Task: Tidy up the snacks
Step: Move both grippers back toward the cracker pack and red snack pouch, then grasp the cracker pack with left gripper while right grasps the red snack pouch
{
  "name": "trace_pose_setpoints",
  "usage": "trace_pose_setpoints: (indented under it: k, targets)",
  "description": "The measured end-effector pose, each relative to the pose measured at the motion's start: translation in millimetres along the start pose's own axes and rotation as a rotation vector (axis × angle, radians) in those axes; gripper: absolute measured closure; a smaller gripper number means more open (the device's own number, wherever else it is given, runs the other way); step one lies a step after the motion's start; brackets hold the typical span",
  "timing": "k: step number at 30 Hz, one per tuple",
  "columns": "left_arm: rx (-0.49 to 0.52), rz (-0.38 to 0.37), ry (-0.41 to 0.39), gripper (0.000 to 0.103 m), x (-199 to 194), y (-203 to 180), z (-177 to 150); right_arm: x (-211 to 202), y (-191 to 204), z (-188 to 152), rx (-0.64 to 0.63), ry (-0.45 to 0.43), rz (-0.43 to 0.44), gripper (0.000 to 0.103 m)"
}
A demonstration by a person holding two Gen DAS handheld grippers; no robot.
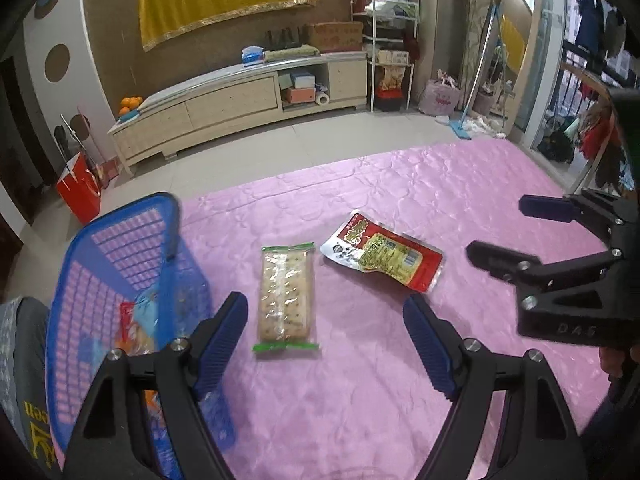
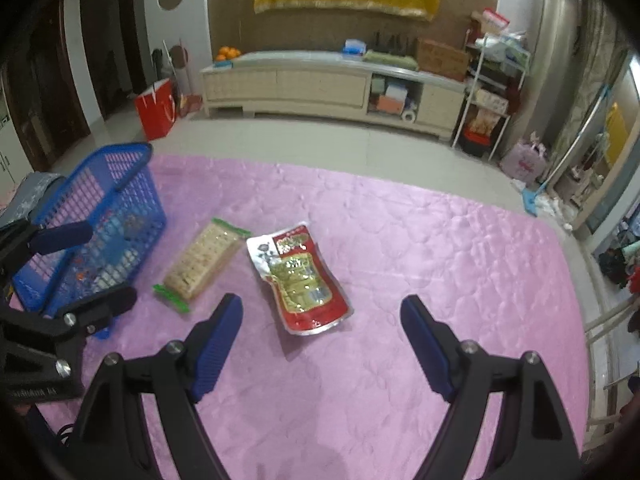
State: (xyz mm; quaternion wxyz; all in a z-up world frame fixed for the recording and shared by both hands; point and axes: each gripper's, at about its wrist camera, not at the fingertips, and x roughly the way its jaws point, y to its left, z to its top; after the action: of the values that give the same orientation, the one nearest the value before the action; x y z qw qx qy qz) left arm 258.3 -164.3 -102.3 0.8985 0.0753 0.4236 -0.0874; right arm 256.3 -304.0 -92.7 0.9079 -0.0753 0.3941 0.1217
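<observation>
Both grippers approach two loose snacks, nothing picked up yet.

The left gripper (image 1: 324,344) and right gripper (image 2: 322,340) hang spread and empty above the pink surface (image 1: 440,200). The crackers (image 1: 286,296) and red pouch (image 1: 384,256) lie mid-surface, beside the basket (image 1: 120,256) at its left edge; next, each gripper likely descends and straddles one pack.

Red pouch (image 2: 305,280) and cracker pack (image 2: 200,261) beside blue basket (image 2: 100,216) on pink cloth (image 2: 440,264).
</observation>
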Motion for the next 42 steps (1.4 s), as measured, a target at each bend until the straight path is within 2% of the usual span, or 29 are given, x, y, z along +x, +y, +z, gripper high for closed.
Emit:
trace_pose_setpoints:
  k: [4,8,15,22,26,30,32,33,36,38,42]
  targets:
    - [-0.001,0.002,0.033,0.025,28.2,-4.7,5.2,28.6,-1.1,1.3,-0.035,0.036,0.003,0.019]
    - [0.011,0.037,0.075,0.025,57.9,-3.1,5.9,49.7,-8.2,-1.4,-0.03,0.068,0.008,0.019]
    - [0.028,0.058,0.142,0.025,96.5,9.3,-1.3,65.6,-17.0,-4.6,0.035,0.034,0.022,0.018]
    - [-0.035,0.028,0.189,0.025,118.3,30.4,-4.3,89.9,-15.9,-7.4,0.057,0.071,0.059,0.018]
    - [-0.05,0.042,0.205,0.025,125.9,32.8,-7.1,95.3,-13.6,-10.8,0.04,0.084,0.035,0.018]
    - [-0.113,0.056,0.244,0.024,134.1,41.4,-11.3,95.5,-16.7,-12.1,0.056,0.089,0.05,0.018]
    - [-0.149,0.034,0.248,0.025,133.2,46.8,-12.5,93.8,-18.0,-12.2,0.057,0.087,0.051,0.018]
    - [-0.16,0.026,0.252,0.028,133.1,45.7,-11.2,93.5,-17.4,-12.7,0.058,0.085,0.051,0.018]
    - [-0.152,0.016,0.245,0.05,125.9,42.4,-11.6,93.0,-20.0,-13.1,0.064,0.085,0.063,0.018]
    - [-0.138,0.015,0.254,0.05,121.4,37.0,-13.3,93.7,-20.6,-13.2,0.067,0.091,0.077,0.018]
    - [-0.14,0.024,0.219,0.05,106.9,36.0,-22.9,96.3,-19.7,-15.7,0.048,0.106,0.088,0.018]
